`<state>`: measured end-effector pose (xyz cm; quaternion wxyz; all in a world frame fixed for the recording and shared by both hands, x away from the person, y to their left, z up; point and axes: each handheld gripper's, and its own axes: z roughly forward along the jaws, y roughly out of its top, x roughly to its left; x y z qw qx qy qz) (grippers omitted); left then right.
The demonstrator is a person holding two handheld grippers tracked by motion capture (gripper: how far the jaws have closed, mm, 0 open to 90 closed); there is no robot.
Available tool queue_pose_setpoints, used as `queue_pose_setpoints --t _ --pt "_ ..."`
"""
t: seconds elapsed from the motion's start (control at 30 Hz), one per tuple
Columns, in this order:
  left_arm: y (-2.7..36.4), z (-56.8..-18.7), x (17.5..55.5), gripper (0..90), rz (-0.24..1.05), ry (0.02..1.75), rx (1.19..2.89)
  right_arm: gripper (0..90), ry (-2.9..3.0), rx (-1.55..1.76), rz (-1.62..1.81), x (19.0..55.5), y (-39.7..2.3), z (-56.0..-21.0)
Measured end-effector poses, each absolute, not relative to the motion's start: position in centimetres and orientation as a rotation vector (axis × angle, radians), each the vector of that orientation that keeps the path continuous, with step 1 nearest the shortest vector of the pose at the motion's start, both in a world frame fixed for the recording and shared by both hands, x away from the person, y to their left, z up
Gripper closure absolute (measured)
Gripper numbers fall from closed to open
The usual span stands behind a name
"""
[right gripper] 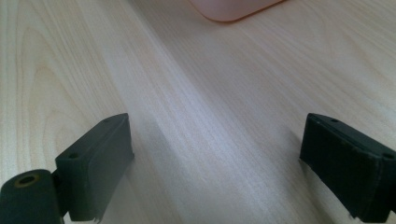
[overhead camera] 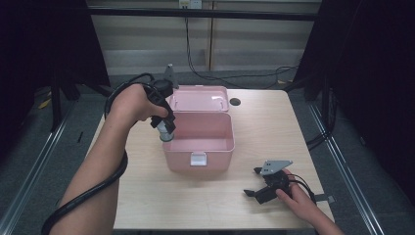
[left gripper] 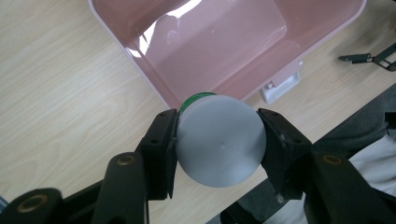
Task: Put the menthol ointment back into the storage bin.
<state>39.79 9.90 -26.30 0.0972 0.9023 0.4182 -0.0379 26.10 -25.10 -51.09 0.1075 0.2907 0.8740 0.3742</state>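
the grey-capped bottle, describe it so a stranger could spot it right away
Find the open pink box mid-table. At its left wall, the left gripper clamps a small bottle by its sides. It is the one round thing with a flat grey cap and a green band beneath.

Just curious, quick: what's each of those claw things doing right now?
Left gripper: closed on a grey-capped bottle.
Right gripper: open, holding nothing.

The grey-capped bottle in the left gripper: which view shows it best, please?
The left gripper view: the grey-capped bottle sits close, end-on, clamped by the left gripper beside the pink box. The high view shows it small over the box's left wall.
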Motion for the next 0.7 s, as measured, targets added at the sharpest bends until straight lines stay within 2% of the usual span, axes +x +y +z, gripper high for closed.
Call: queue_pose_setpoints --t 0.7 --pt "6.5 -28.2 42.3 50.1 -0.084 1.26 2.67 8.5 2.573 0.856 1.101 26.1 -25.1 -51.1"
